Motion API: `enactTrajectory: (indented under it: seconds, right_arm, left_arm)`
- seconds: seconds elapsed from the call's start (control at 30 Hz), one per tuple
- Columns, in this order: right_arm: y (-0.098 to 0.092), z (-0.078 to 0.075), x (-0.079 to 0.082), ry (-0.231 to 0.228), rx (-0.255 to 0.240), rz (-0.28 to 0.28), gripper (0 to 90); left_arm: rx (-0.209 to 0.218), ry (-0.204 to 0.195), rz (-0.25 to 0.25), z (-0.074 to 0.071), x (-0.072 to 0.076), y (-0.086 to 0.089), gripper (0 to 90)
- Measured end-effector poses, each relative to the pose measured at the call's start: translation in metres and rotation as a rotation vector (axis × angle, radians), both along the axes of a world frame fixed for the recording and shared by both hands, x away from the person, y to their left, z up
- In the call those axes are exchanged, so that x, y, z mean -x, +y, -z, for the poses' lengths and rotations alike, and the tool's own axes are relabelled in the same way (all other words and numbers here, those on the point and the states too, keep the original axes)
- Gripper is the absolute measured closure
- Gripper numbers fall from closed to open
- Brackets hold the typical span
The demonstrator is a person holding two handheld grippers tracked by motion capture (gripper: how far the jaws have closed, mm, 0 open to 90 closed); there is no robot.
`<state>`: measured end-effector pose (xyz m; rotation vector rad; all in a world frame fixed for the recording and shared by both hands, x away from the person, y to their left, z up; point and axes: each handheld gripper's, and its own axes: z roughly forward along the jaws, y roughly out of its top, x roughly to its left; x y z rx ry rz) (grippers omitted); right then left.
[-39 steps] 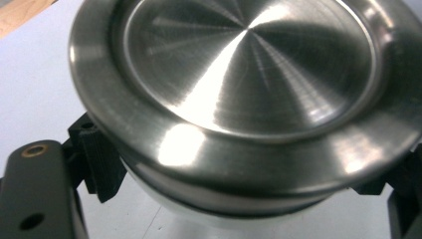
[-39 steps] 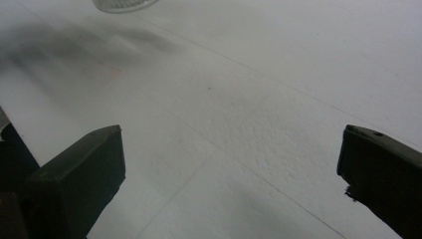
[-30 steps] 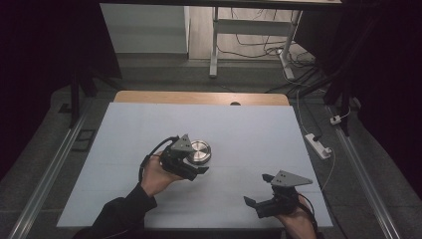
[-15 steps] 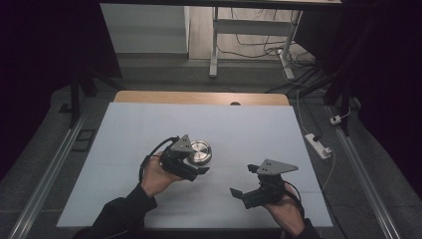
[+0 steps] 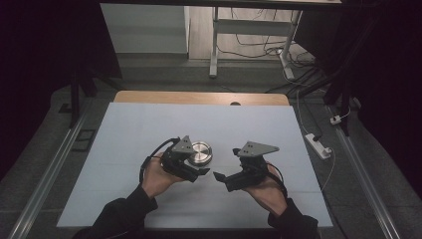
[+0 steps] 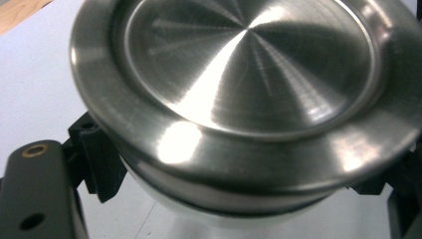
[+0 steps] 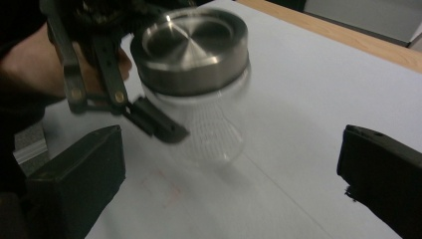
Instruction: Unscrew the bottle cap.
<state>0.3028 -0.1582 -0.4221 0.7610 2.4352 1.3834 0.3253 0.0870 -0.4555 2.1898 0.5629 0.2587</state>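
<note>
A clear glass jar point(image 5: 200, 152) with a brushed steel lid point(image 7: 191, 50) stands on the white table top point(image 5: 139, 129) near its middle. My left gripper point(image 5: 197, 162) reaches it from the left, and its jaws are shut on the glass body just under the lid. In the left gripper view the lid point(image 6: 249, 74) looms close, with a black finger point(image 6: 94, 154) beside the glass. My right gripper point(image 5: 225, 165) hovers just right of the jar, pointed at it, jaws wide open with nothing between them. In the right gripper view its fingers point(image 7: 74, 184) frame the jar, a short way off.
A wooden strip point(image 5: 199, 97) runs along the table's far edge. A white power strip point(image 5: 318, 144) lies on the floor at the right, and metal rails point(image 5: 45, 179) run along both sides. Bare table top surrounds the jar.
My right gripper has moved left and forward from the near right corner to just beside the jar, rising a little. The left gripper and the jar have stayed put.
</note>
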Motion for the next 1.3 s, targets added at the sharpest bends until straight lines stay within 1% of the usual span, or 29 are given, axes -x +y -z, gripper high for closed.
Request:
enactTrajectory:
  seconds: [0.07,0.2,0.3,0.33,0.37,0.4,0.5,0.63,0.67,0.7,0.73,0.77,0.8,0.87,0.9,1.0,1.07,1.1,1.2,1.3]
  right_arm:
    - [0.007,-0.003,-0.004,-0.013,0.006,0.0,0.0]
    - [0.021,-0.007,-0.011,-0.019,0.012,0.0,0.0]
    - [0.03,-0.007,-0.015,-0.019,0.009,-0.005,0.0]
    - [0.03,-0.007,-0.015,-0.019,0.009,-0.005,0.0]
    - [0.036,-0.007,-0.017,-0.02,0.013,-0.009,0.0]
    - [0.036,-0.007,-0.017,-0.02,0.013,-0.009,0.0]
    - [0.047,-0.006,-0.021,-0.022,0.013,-0.021,0.0]
    - [0.058,-0.006,-0.022,-0.039,0.028,-0.044,6.7]
    - [0.058,-0.006,-0.022,-0.039,0.028,-0.044,6.7]
    - [0.062,-0.005,-0.022,-0.044,0.039,-0.053,11.3]
    - [0.063,-0.005,-0.023,-0.049,0.041,-0.057,14.0]
    - [0.064,-0.005,-0.023,-0.043,0.034,-0.065,18.2]
    - [0.064,-0.005,-0.023,-0.036,0.028,-0.076,18.8]
    - [0.064,-0.005,-0.023,-0.053,0.031,-0.092,19.4]
    - [0.063,-0.005,-0.022,-0.059,0.035,-0.105,19.5]
    - [0.06,-0.006,-0.026,-0.039,0.02,-0.149,19.6]
    - [0.057,-0.007,-0.029,-0.025,0.009,-0.198,19.7]
    - [0.055,-0.007,-0.031,-0.016,0.001,-0.226,19.7]
    - [0.05,-0.007,-0.037,0.004,-0.025,-0.341,19.6]
    - [0.044,-0.007,-0.044,0.014,-0.057,-0.483,19.4]
  left_arm:
    - [-0.009,-0.001,0.002,0.0,0.0,-0.001,15.8]
    - [-0.02,0.0,0.006,0.001,0.001,-0.003,15.9]
    - [-0.026,0.004,0.005,0.002,0.001,-0.004,15.9]
    - [-0.026,0.004,0.005,0.002,0.001,-0.004,15.9]
    - [-0.023,0.007,0.001,0.003,0.001,-0.005,15.9]
    - [-0.023,0.007,0.001,0.003,0.001,-0.005,15.9]
    - [-0.027,0.01,0.003,0.003,0.001,-0.006,15.9]
    - [-0.031,0.011,0.006,0.003,0.001,-0.007,15.9]
    - [-0.031,0.011,0.006,0.003,0.001,-0.007,15.9]
    - [-0.026,0.012,0.007,0.002,0.002,-0.006,15.9]
    - [-0.015,0.015,0.002,0.002,0.002,-0.007,15.9]
    - [-0.015,0.015,0.005,0.002,0.002,-0.007,15.9]
    - [-0.015,0.016,0.009,0.001,0.002,-0.006,15.9]
    - [-0.018,0.017,0.017,0.001,0.002,-0.006,15.9]
    - [-0.016,0.02,0.026,0.001,0.002,-0.005,15.9]
    - [-0.004,0.031,0.064,0.0,0.001,-0.004,15.9]
    - [-0.002,0.036,0.093,0.0,0.001,-0.003,15.9]
    - [-0.01,0.032,0.121,-0.001,0.001,-0.002,15.9]
    - [0.008,0.039,0.185,-0.002,0.002,0.0,15.9]
    - [0.028,0.042,0.249,-0.002,0.003,-0.001,15.9]
